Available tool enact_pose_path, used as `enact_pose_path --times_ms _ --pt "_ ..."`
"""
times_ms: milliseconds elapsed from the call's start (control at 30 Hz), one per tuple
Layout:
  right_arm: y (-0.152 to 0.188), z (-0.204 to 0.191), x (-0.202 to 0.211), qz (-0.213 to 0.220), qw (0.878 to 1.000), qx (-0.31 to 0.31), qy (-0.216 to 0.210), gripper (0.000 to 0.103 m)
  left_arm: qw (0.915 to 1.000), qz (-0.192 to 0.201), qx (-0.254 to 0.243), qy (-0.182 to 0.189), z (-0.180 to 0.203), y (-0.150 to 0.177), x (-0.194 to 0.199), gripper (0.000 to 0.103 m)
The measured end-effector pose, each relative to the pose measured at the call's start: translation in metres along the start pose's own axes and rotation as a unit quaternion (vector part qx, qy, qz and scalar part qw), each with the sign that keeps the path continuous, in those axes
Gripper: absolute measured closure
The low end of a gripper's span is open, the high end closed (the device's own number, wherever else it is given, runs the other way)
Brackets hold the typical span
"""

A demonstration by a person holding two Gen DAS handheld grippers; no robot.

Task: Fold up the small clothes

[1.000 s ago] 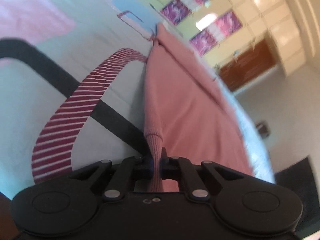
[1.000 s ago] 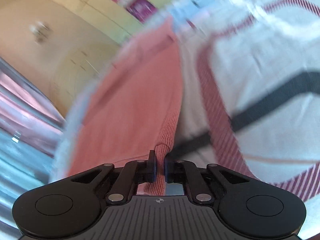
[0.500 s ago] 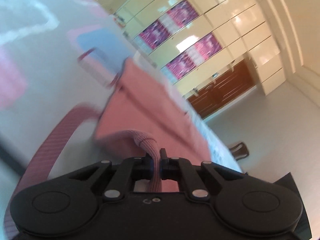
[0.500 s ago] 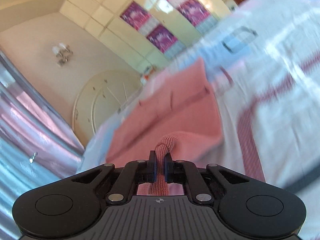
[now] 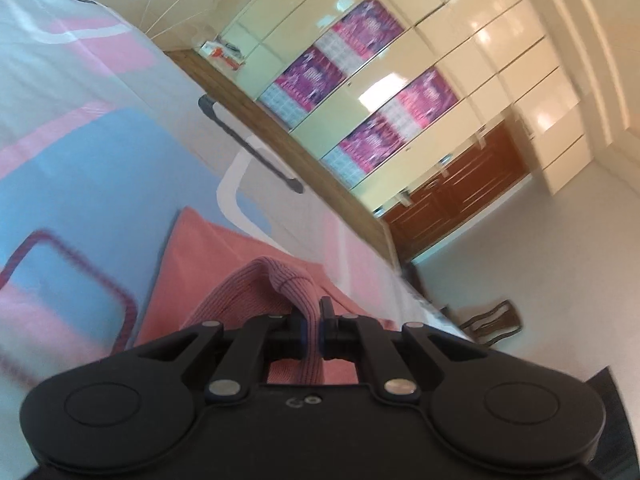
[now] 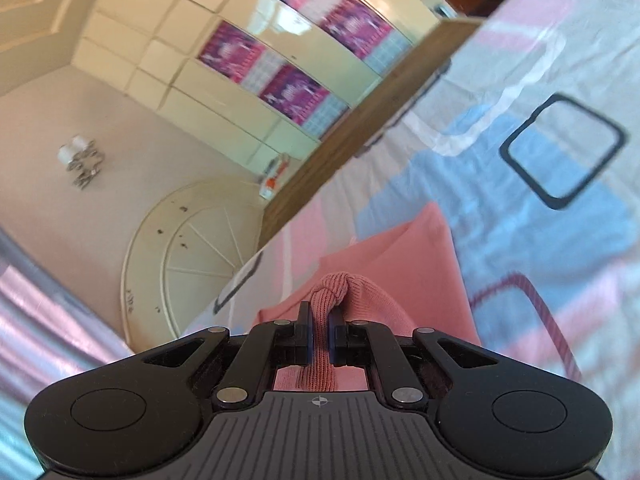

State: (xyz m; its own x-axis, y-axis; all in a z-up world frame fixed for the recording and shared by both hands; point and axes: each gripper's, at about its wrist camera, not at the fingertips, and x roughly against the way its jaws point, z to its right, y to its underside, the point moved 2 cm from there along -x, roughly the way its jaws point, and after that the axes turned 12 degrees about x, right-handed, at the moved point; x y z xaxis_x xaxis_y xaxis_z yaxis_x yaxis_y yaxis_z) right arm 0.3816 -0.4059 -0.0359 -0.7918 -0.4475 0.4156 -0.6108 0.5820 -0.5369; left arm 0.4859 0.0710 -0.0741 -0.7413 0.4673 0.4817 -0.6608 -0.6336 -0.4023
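Comparing with a second ago, you have carried the ribbed hem forward over the garment: the long stretched-out body that ran away from both cameras is now a short folded stack, and the striped band on the bedsheet (image 5: 80,128) has dropped out of the left view. Your left gripper (image 5: 311,330) stays clenched on the ribbed hem (image 5: 280,280) of the pink garment (image 5: 188,264), which bunches up in a hump just ahead of the fingertips. It is tilted so the wardrobe wall (image 5: 400,92) runs diagonally across its view. Your right gripper (image 6: 319,334) is likewise clamped on the ribbed hem (image 6: 340,288), gathered into a knot-like pucker above the fingertips, with the pink garment (image 6: 416,264) lying flat on the bedsheet (image 6: 520,240) beyond. Both views are pitched upward toward the room.
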Motion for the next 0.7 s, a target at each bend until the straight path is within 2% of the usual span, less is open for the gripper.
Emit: enact_pose_path --times_ms 100,167,233,267,300,367,400,433,500,533,567,600,700 --pt "-0.018 0.022 -0.042 -0.019 1.0 -0.014 0.003 0.097 0.9992 -0.019 -0.009 -0.033 -0.001 -0.015 -0.042 0.099" --pt "-0.024 0.038 -0.066 -0.031 0.999 -0.024 0.002 0.096 0.9987 -0.031 -0.008 -0.04 -0.007 -0.02 -0.064 0.098" --pt "-0.029 0.049 -0.082 -0.033 0.999 -0.027 0.006 0.095 0.9983 -0.03 -0.002 -0.05 -0.013 -0.026 -0.075 0.086" --pt "-0.03 0.053 -0.087 -0.033 0.999 -0.025 0.015 0.086 0.9983 -0.02 0.01 -0.053 -0.016 -0.03 -0.076 0.074" --pt "-0.031 0.054 -0.089 -0.03 0.999 -0.023 0.02 0.077 0.9985 -0.007 0.02 -0.051 -0.019 -0.032 -0.072 0.048" --pt "-0.033 0.053 -0.084 -0.007 1.0 0.001 0.028 0.033 0.9975 0.038 0.008 -0.058 -0.017 -0.036 -0.06 0.02" --pt "-0.033 0.052 -0.08 0.006 0.999 0.017 0.038 0.026 0.9969 0.048 -0.005 -0.061 -0.016 -0.039 -0.059 0.023" --pt "-0.035 0.052 -0.078 0.013 0.999 0.027 0.041 0.024 0.9968 0.043 -0.016 -0.065 -0.016 -0.041 -0.059 0.025" --pt "-0.038 0.054 -0.078 0.004 0.998 0.046 0.044 0.025 0.9941 0.012 -0.063 -0.088 -0.013 -0.044 -0.069 0.042" --pt "-0.039 0.05 -0.082 -0.008 0.996 0.072 0.053 0.032 0.9907 0.0 -0.09 -0.102 -0.01 -0.043 -0.075 0.043" --pt "-0.039 0.047 -0.087 -0.022 0.993 0.102 0.057 0.045 0.9858 -0.013 -0.118 -0.119 -0.008 -0.043 -0.084 0.047" --pt "-0.039 0.043 -0.095 -0.039 0.989 0.127 0.063 0.05 0.9804 -0.025 -0.142 -0.134 -0.006 -0.042 -0.094 0.048" --pt "-0.032 0.03 -0.118 -0.085 0.973 0.2 0.075 0.052 0.9607 -0.063 -0.204 -0.177 -0.005 -0.035 -0.121 0.049"
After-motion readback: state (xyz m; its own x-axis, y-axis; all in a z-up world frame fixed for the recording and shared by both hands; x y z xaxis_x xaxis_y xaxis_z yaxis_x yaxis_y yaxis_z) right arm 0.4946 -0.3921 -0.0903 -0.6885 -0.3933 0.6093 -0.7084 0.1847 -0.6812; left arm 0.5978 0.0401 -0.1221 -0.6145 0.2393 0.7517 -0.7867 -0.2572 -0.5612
